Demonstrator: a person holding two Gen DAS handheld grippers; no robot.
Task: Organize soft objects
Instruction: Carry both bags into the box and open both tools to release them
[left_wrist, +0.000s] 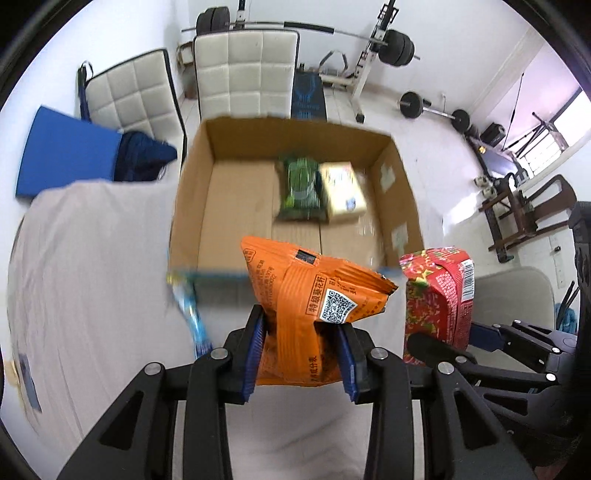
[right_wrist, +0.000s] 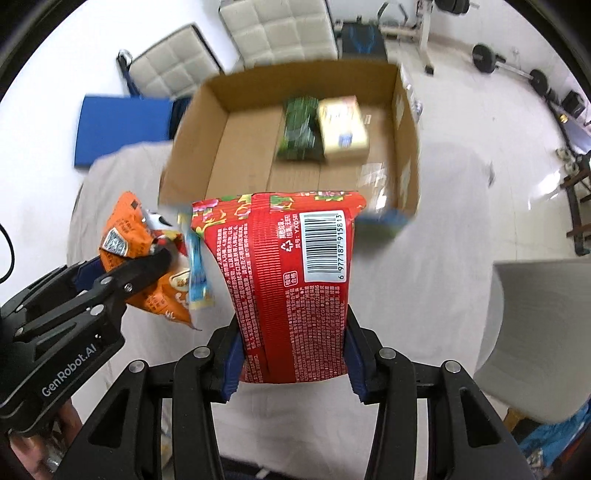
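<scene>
My left gripper (left_wrist: 301, 334) is shut on an orange snack bag (left_wrist: 310, 295) and holds it above the table, just in front of an open cardboard box (left_wrist: 192, 206). My right gripper (right_wrist: 291, 350) is shut on a red snack bag (right_wrist: 291, 273), held up beside the orange bag (right_wrist: 125, 236); the red bag also shows in the left wrist view (left_wrist: 437, 295). Inside the box lie a green packet (left_wrist: 301, 188) and a yellow packet (left_wrist: 343, 192), side by side at the far right. A small blue-and-white packet (right_wrist: 197, 273) lies on the table between the two bags.
The table has a pale cloth (left_wrist: 92, 266). A blue packet (right_wrist: 384, 221) lies by the box's near right corner. Two white padded chairs (left_wrist: 243, 70) stand behind the box, a blue mat (left_wrist: 66, 151) to the left. Gym weights (left_wrist: 395, 48) stand at the back.
</scene>
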